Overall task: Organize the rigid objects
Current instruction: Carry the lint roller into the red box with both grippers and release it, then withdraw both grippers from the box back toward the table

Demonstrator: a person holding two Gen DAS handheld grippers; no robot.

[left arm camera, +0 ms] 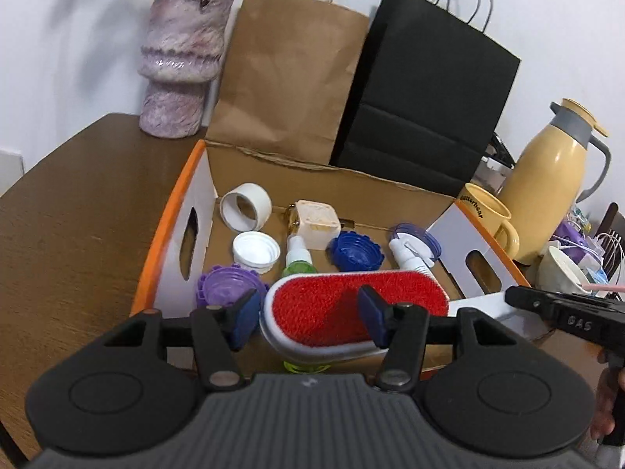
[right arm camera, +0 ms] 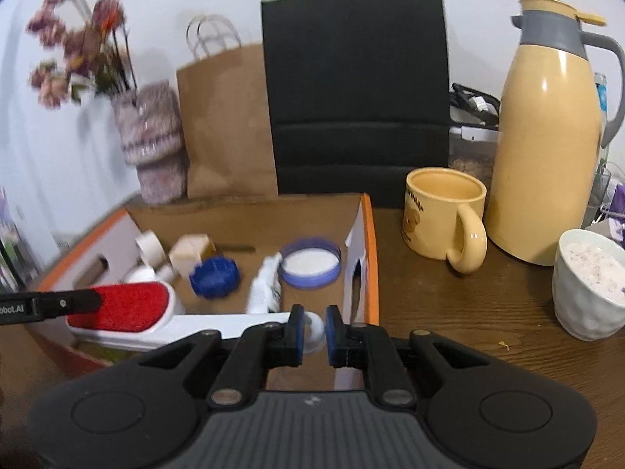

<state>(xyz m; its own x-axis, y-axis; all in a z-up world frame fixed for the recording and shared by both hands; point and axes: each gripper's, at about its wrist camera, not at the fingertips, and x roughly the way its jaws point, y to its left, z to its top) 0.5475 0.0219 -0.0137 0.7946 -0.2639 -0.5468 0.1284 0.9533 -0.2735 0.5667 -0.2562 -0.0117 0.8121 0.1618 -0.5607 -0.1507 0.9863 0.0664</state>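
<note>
Both tools are on the lint brush (left arm camera: 351, 305) right now, carrying it over the near edge of the cardboard box (left arm camera: 203, 179). The left tool (left arm camera: 308, 314) has its blue pads spread about halfway and clamped across the red-faced head of the brush. The right tool (right arm camera: 312, 332) is nearly closed, pinching the ring at the end of the white handle (right arm camera: 234, 322), which runs off to that tool's left toward the red head.

So the step in hand looks like placing the brush in the box. Ahead of the left tool the floor is crowded: a purple cap (left arm camera: 228, 289) just to its left, a green spray bottle (left arm camera: 299, 258) partly beneath the brush, a blue cap (left arm camera: 353, 250) and a white pump bottle (left arm camera: 410, 258) just beyond, a tape roll (left arm camera: 246, 211) farther ahead.

What the next move calls for, I'd say, is lowering both ends together, keeping the brush level, and finding a resting line along the near wall so the head doesn't tip the bottles. Then both tools need to let go, the left one opening wider to clear the head.

To the right tool's right, the yellow mug (right arm camera: 445, 215) stands on the desk (right arm camera: 468, 312), outside the box.
</note>
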